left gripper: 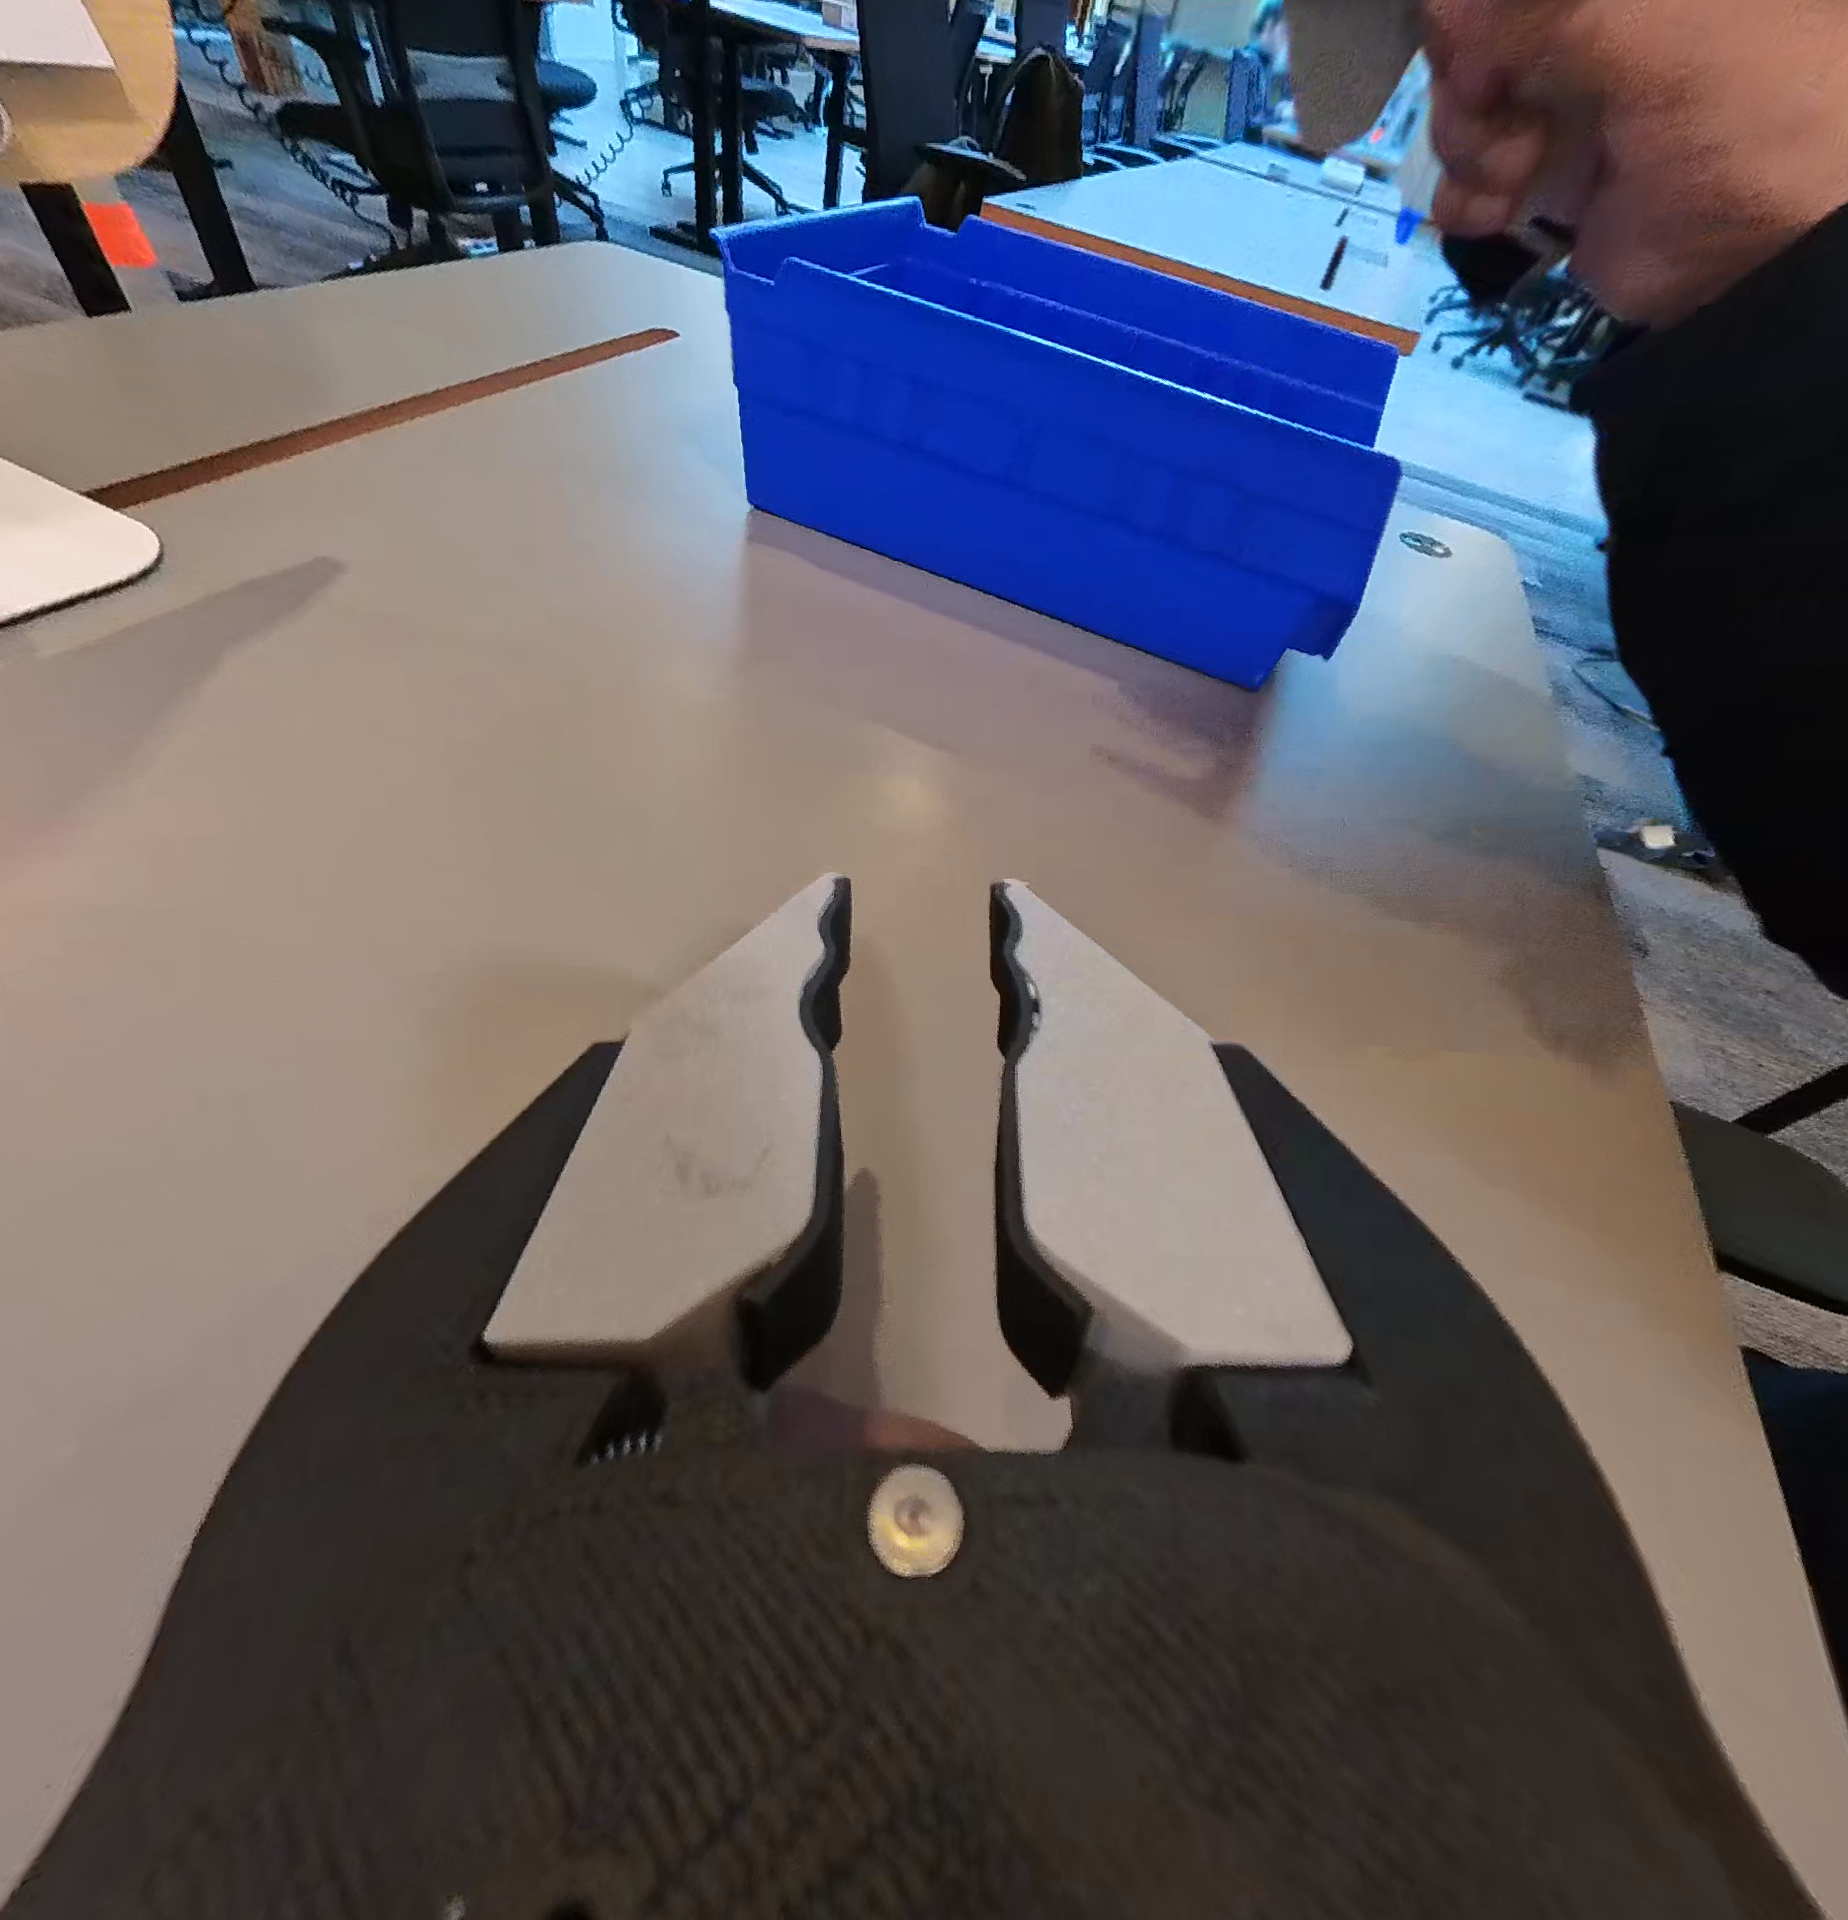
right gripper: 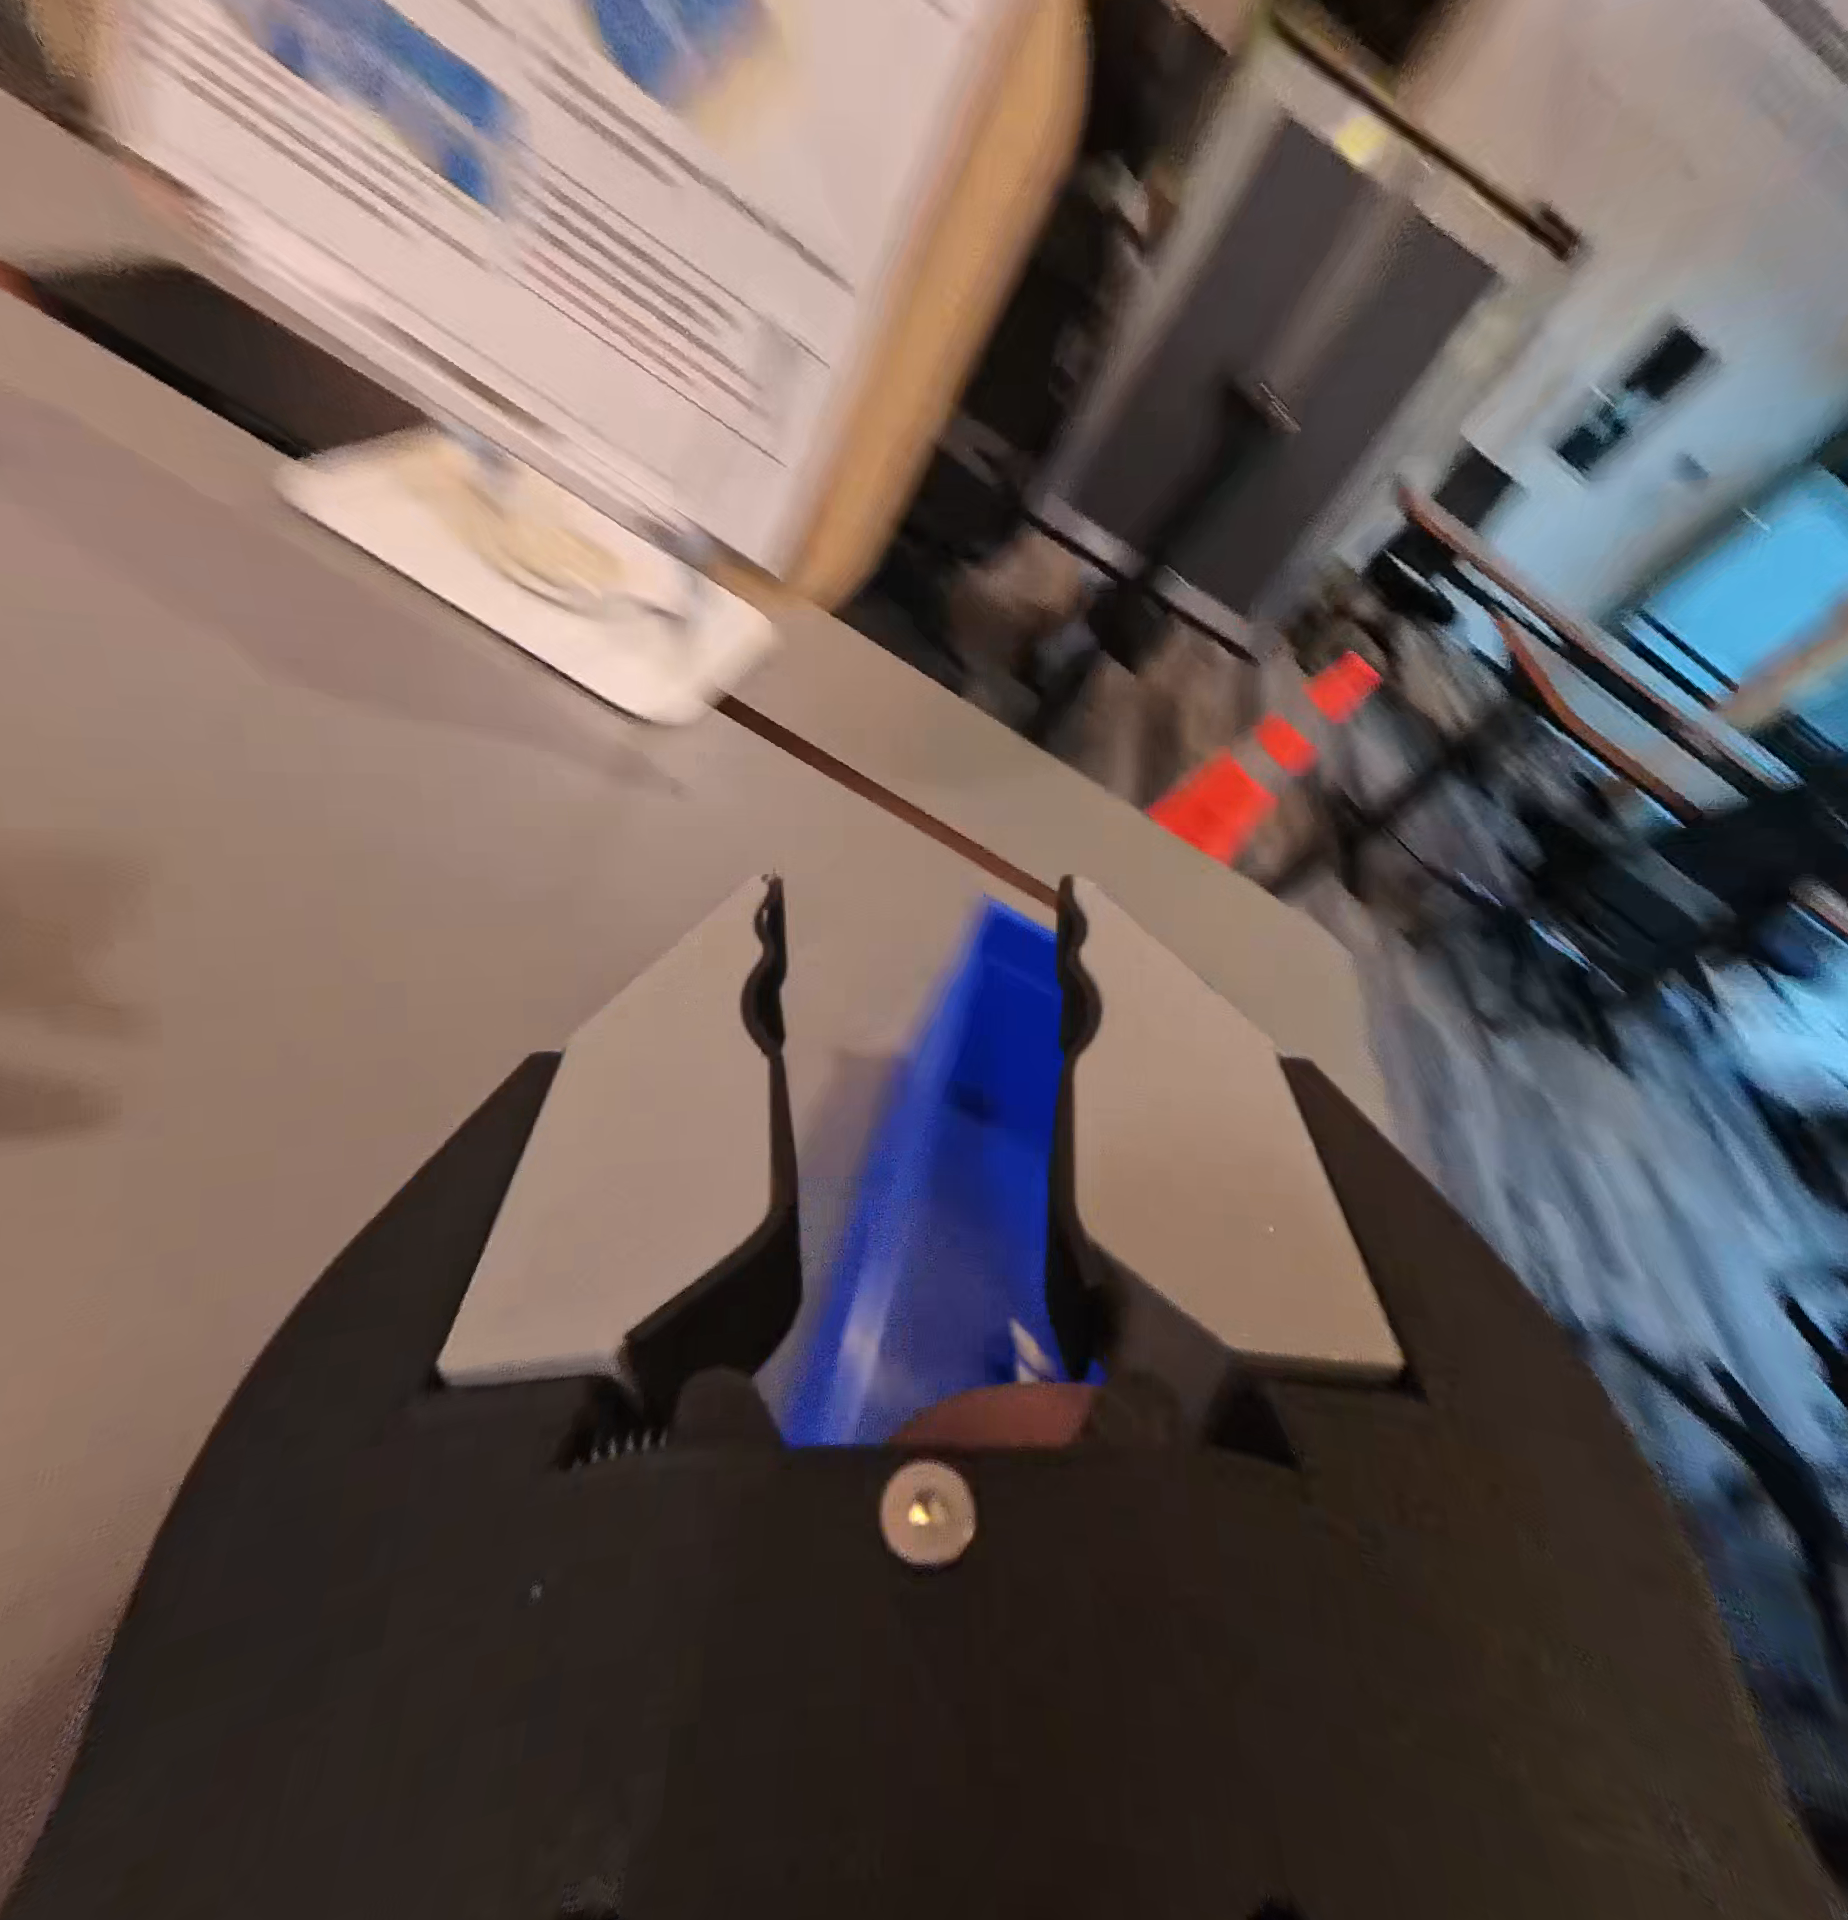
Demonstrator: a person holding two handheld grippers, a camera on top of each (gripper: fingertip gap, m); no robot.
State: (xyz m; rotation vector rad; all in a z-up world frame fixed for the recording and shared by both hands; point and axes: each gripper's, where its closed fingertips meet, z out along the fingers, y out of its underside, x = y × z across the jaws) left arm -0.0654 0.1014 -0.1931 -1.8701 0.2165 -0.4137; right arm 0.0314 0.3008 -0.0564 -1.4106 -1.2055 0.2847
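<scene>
The left claw (left gripper: 920, 894) hovers low over the grey counter (left gripper: 432, 748), its jaws narrowly parted and holding nothing. The blue bin (left gripper: 1055, 447) stands ahead, well apart, its long axis running from near right to far left. The right claw (right gripper: 920, 894) gapes wider, empty, with the bin (right gripper: 941, 1174) seen between its jaws. That view is blurred.

Ahead of the left tool (left gripper: 920, 904) the tabletop (left gripper: 484, 779) lies bare toward 12 o'clock, until the blue bin (left gripper: 1055, 468) blocks at 1 o'clock; a white tray (left gripper: 37, 551) (only its corner shows) sits at 10 o'clock, a person's hand (left gripper: 1626, 135) overhangs at 2 o'clock.
</scene>
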